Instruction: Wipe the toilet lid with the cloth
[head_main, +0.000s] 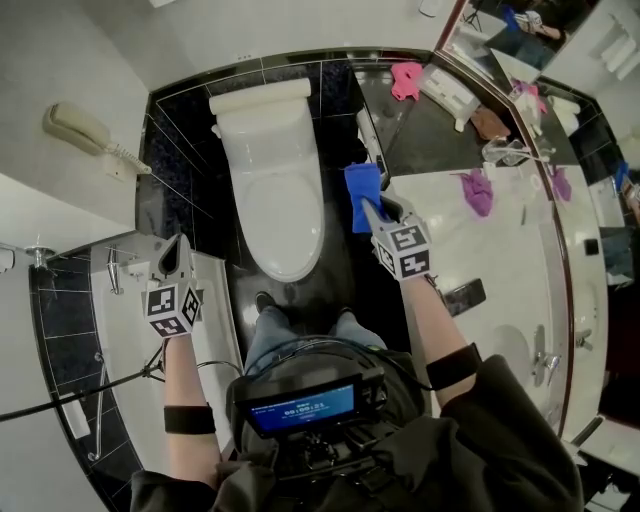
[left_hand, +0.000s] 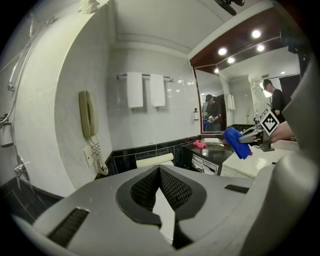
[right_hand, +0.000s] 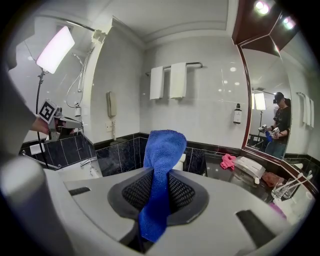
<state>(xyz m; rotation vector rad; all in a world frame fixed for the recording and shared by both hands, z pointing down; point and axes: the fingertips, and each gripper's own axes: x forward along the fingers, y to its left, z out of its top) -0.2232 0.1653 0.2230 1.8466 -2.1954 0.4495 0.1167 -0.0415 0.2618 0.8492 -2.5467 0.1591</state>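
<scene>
The toilet lid (head_main: 283, 215) lies closed in front of me, and the blue cloth (head_main: 362, 190) is not on it: it hangs just beside the lid's right edge, above the dark floor (head_main: 345, 270). My right gripper (head_main: 372, 207) is clamped on a narrow fold of the cloth, so I judge that a hard press on the smooth lid can pull it out, or only a corner will wipe. My left gripper (head_main: 180, 243) is closed on nothing. Both forearms reach forward, one on each side of the toilet, with the grippers tilted slightly down
</scene>
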